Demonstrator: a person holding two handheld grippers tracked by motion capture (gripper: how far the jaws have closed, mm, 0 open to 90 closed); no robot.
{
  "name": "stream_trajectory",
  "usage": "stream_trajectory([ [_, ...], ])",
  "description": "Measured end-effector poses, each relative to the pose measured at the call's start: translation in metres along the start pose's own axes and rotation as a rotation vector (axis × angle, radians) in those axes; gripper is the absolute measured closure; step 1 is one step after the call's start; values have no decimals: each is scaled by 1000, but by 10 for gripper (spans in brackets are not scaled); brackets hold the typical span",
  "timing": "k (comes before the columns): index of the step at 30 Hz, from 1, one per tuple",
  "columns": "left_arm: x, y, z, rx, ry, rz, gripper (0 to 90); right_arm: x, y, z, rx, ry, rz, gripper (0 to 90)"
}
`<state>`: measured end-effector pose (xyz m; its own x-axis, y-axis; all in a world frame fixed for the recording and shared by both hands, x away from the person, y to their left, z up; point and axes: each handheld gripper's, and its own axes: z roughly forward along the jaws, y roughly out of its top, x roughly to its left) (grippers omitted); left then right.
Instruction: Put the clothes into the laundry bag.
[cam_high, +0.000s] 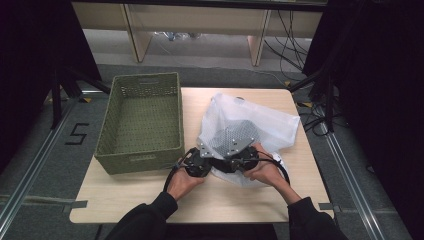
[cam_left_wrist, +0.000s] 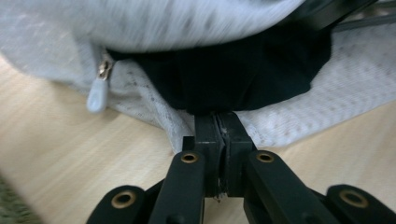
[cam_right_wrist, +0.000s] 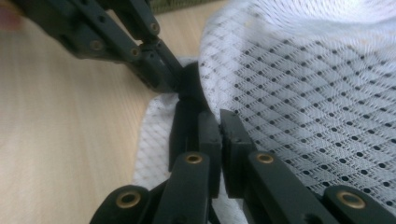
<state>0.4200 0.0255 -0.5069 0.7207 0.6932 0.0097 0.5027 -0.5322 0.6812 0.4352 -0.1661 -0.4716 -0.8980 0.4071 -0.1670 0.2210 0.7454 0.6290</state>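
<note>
A white mesh bag lies crumpled on the wooden table, right of centre. Both hands meet at its near edge. In the left gripper view the left gripper is shut, with the bag's mesh pinched at its tips. A dark thing sits just beyond; I cannot tell what it is. A zipper pull hangs to the left. The right gripper is shut on the bag's mesh, and the left gripper's fingers come in from the upper left. From above, the left gripper and right gripper nearly touch.
A green woven basket stands on the table's left part, close to the left hand. Metal floor rails run along both sides of the table. Shelving legs and cables stand beyond the far edge.
</note>
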Motion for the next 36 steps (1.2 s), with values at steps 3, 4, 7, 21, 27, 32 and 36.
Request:
stream_trajectory([
  [3, -1, -1, -1, 8, -6, -19, 877, -5, -2, 7, 12, -30, -11, 896],
  [4, 0, -1, -2, 21, -19, -6, 878, -5, -2, 7, 17, -32, 0, 896],
  [7, -1, -3, -3, 14, -28, -14, 881, -11, -3, 9, 18, -68, 25, 897],
  [21, -3, -5, -6, 24, -18, 11, 883, -69, -13, 11, 16, -257, 171, 898],
  [27, -1, -4, -7, 40, -51, -6, 879, -81, -18, 13, 30, -282, 175, 895],
  [32, -2, 0, -7, -21, -50, 8, 674, -81, -17, 10, 27, -272, 172, 896],
  [36, -12, 9, -2, -37, -58, 62, 504, -77, -15, 5, 13, -243, 151, 897],
])
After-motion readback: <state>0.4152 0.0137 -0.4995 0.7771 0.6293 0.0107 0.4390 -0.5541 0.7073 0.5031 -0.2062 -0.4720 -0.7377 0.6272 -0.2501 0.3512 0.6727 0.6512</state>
